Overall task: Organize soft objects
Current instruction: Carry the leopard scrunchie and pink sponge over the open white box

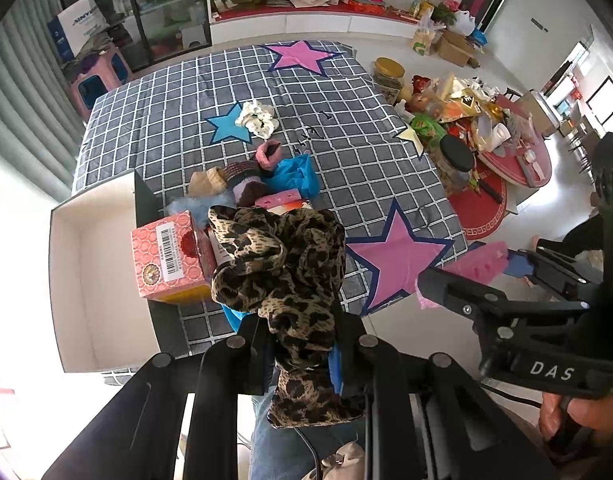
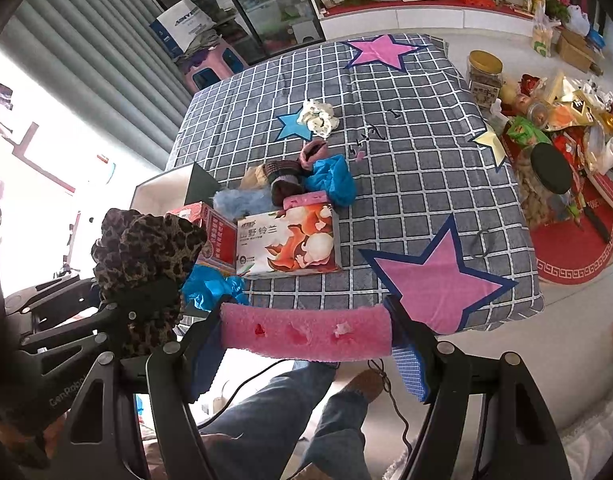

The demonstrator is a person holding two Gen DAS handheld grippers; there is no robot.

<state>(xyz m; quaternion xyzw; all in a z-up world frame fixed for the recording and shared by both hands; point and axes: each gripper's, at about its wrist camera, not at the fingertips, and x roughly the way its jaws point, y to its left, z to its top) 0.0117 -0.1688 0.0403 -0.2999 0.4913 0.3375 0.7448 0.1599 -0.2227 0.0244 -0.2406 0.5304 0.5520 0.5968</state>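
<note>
So both grippers are busy here: the left gripper (image 1: 302, 344) has its jaws pressed tight on a leopard-print cloth (image 1: 282, 264), which bunches up above the fingers and hangs right over the near edge of the grid-pattern blanket (image 1: 370, 128) with the stars on it. The right gripper (image 2: 306, 332) is pinching a pink sponge (image 2: 306, 334) endwise between its two fingers, held just off the blanket's near edge, over the person's jeans (image 2: 266, 412). The white open box (image 1: 94, 264) sits at the left side of the blanket, and there's a fair bit crowded around it: a red tissue box (image 1: 166, 256) right beside its dark flap, a tissue pack with a fox picture (image 2: 290, 244) next to that, and a blue plastic bag (image 2: 210, 286) poking out under the leopard cloth. Behind those is a heap of soft stuff: rolled socks (image 1: 246, 184), a fluffy light blue thing (image 2: 238, 200), another pink sponge (image 2: 306, 200), another blue bag (image 1: 298, 176). A white scrunchie (image 1: 256, 118) sits alone further back on a blue star. A cluttered low table (image 1: 522, 160) stands off to the right of the blanket.
</note>
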